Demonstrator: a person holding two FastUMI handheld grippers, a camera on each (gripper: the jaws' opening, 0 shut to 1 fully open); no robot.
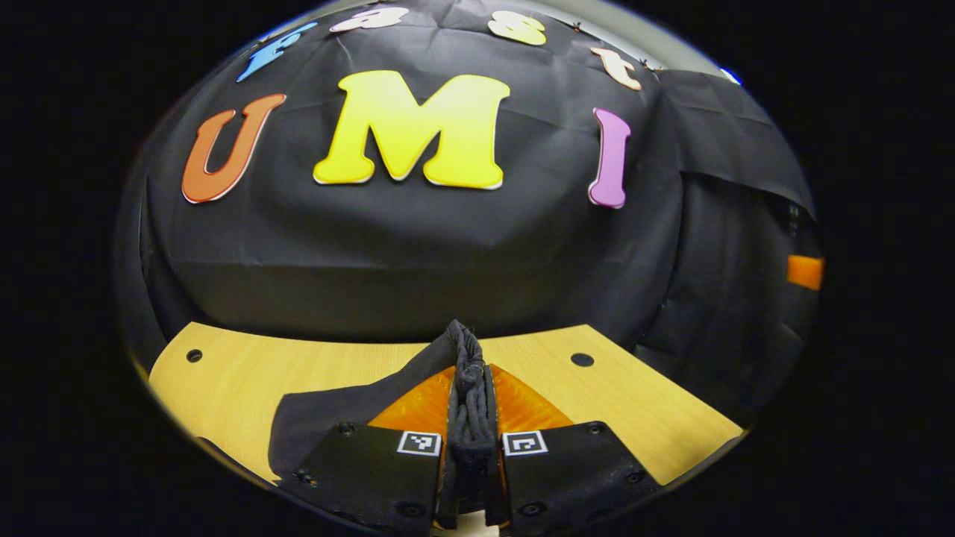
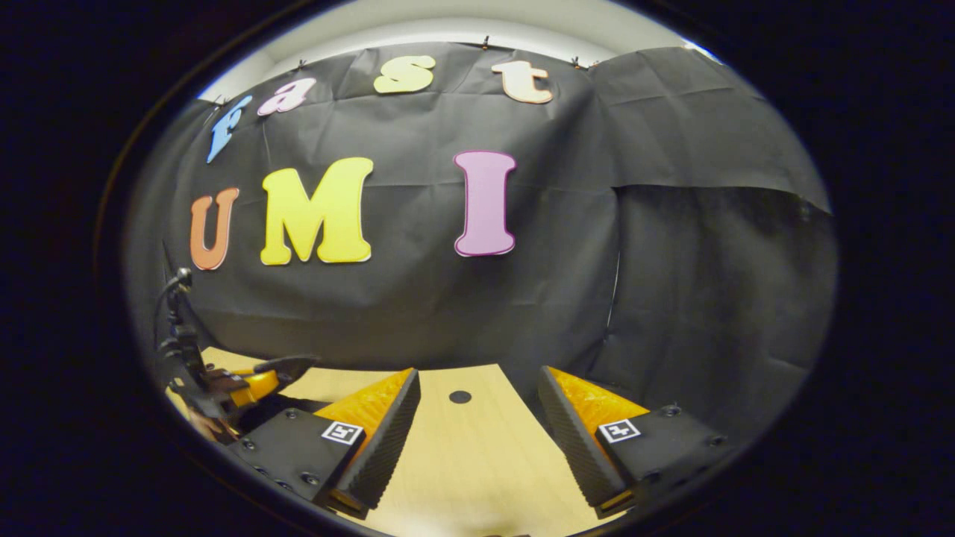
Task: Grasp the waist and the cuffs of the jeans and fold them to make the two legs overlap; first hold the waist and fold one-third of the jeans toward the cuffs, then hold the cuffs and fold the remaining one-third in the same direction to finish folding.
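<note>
1. Denim first, in the left gripper view: a bunched ridge of dark, near-black jeans fabric (image 1: pixel 468 388) stands pinched between the two fingers of the left claw (image 1: pixel 470 440), both pads pressed tight on it. From there the cloth drapes down and to the left onto the pale wooden surface (image 1: pixel 246 365).
2. Which end is gripped, waist or cuff, I cannot tell from here; the folded edge is too crumpled.
3. Over to the right gripper view: the right claw (image 2: pixel 474 432) is spread wide and holding nothing, bare wood showing between its fingers.
4. At the far left of that view sits the other gripper, with dark cloth hanging beside it.
5. My read: we're at a grasp stage, one side secured and the other still to be taken.
6. Next, the right claw likely needs to travel left to the jeans and close on the matching edge before any fold gets carried across.
</note>
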